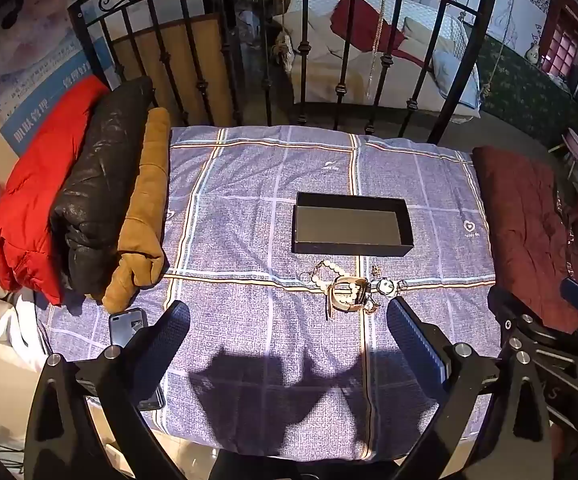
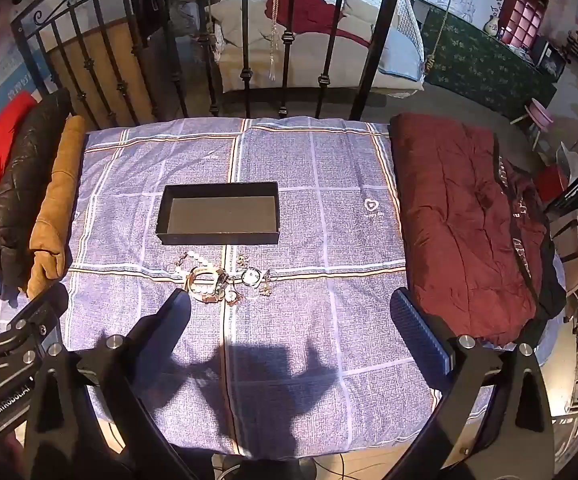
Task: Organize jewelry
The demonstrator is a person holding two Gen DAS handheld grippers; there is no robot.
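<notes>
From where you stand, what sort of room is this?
Probably a themed lounge or homestay corner: a cloth-covered table by a black iron railing, a cushioned hanging swing seat behind, folded jackets alongside.

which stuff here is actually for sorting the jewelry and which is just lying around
For the job:
- black box, open and empty
- jewelry pile in front of the box: pearl bracelet, watch, gold pieces
- left gripper and right gripper, both open, holding nothing

Lying about:
- red, black and tan folded clothes
- maroon quilt
- phone
</notes>
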